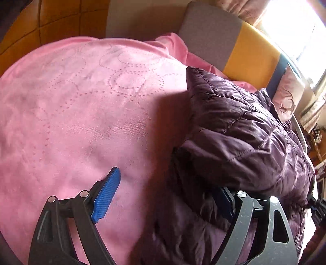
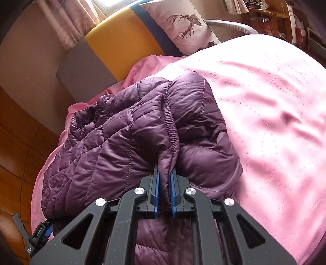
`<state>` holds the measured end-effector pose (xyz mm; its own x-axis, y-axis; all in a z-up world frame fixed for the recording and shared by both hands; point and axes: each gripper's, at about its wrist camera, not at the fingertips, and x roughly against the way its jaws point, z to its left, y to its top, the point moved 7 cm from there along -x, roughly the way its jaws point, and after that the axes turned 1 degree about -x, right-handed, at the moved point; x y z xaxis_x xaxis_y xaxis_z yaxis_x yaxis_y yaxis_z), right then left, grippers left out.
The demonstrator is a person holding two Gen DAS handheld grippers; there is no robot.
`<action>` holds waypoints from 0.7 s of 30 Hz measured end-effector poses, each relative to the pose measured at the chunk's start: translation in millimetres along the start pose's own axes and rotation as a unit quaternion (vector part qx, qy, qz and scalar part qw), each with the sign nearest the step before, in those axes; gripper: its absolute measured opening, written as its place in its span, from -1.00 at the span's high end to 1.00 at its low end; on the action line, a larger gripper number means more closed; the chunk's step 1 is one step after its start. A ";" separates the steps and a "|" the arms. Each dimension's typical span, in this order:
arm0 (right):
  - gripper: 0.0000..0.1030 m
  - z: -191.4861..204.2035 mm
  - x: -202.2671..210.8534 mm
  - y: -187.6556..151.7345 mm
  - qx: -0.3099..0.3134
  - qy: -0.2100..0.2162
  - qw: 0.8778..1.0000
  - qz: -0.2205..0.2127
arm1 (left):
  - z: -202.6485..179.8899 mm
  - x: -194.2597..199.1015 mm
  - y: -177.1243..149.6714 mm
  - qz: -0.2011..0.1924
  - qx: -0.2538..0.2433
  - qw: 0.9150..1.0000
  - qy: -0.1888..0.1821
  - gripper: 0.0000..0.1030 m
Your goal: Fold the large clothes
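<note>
A quilted purple puffer jacket (image 1: 240, 132) lies bunched on a pink bedspread (image 1: 71, 112). In the left wrist view my left gripper (image 1: 167, 195) is open: its left blue pad (image 1: 106, 195) hovers over the bedspread, and its right finger is pushed in under the jacket's edge. In the right wrist view my right gripper (image 2: 164, 191) is shut on a fold of the jacket (image 2: 126, 138), with purple fabric pinched between the blue pads. The left gripper also shows at the lower left of the right wrist view (image 2: 38, 234).
A grey and yellow headboard (image 2: 106, 46) stands behind the bed, with a deer-print pillow (image 2: 183, 24) against it. Curtains and a bright window (image 1: 295, 26) are beyond. Wooden floor (image 2: 16, 142) lies left of the bed. Cluttered shelves (image 2: 271, 16) stand at the far right.
</note>
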<state>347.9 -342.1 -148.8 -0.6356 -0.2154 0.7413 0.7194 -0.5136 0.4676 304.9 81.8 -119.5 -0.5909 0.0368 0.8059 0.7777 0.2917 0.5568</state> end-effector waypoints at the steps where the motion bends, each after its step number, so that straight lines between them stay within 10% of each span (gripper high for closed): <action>1: 0.83 -0.1 0.2 0.6 0.003 0.001 1.000 0.000 | 1.0 3.9 -1.0 -0.003 -0.004 1.000 0.002 -0.64; 6: 0.11 -2.3 18.2 -0.4 0.023 -0.020 0.999 -0.027 | 5.7 46.6 7.4 -0.061 -0.024 0.998 -0.003 -0.64; 12: -0.12 48.4 44.4 5.8 0.108 -0.001 0.991 -0.082 | -30.5 81.1 39.5 -0.121 -0.064 0.987 -0.081 -0.64; 21: -0.16 75.4 -49.5 1.5 0.187 -0.076 0.979 -0.014 | -121.8 10.2 61.7 -0.063 -0.127 0.977 -0.157 -0.64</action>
<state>401.6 -269.6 -148.4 -0.6275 -0.0649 0.7759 0.7731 -0.1705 0.6109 372.9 -16.2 -52.4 -0.6907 0.3191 0.6489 0.6995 0.0675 0.7114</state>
